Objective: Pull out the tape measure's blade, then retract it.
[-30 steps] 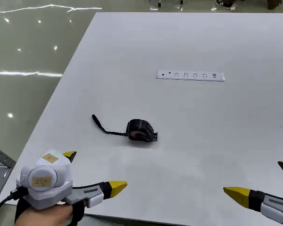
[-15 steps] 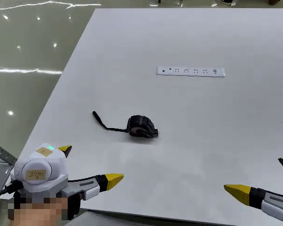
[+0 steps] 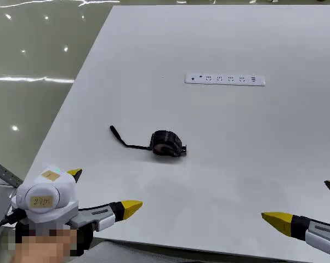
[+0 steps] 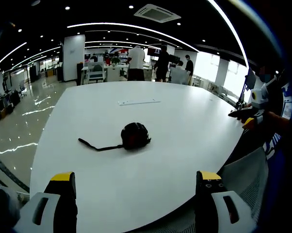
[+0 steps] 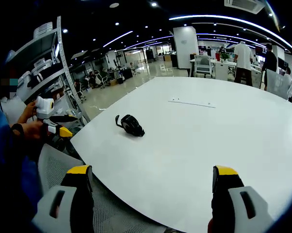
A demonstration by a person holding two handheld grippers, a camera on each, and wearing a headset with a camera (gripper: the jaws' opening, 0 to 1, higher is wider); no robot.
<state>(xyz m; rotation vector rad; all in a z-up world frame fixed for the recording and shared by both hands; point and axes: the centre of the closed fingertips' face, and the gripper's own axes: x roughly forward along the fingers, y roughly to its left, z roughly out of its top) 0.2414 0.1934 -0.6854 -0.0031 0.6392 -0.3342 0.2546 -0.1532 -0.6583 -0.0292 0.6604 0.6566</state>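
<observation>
— How do the jaws stand on the left gripper [image 3: 103, 190]?

— Spread wide, yellow tips well apart, with nothing between them. It hovers at the near left edge of the white table [image 3: 247, 142], and a hand [image 3: 44, 246] grips it from below.

— And the right gripper [image 3: 303, 203]?

— The same: jaws released, wide apart, empty. It hangs at the near right edge of the table, touching nothing.

— Where is the tape measure [image 3: 166, 144]?

— It lies on the table, out in front of both grippers and well apart from each. In the head view it sits nearer the left gripper's side. It is a dark, rounded case.

— Is anything attached to it?

— A thin black strap [image 3: 123, 140] runs from the case to the left and lies flat on the tabletop. Its thicker end points away from the case.

— What else is on the table?

— A white power strip [image 3: 225, 79], farther back, beyond the tape measure and well apart from it.

— Does either gripper view show the case between its own jaws?

— In both gripper views the case lies ahead, in the gap between the two open tips but far beyond them.
</observation>
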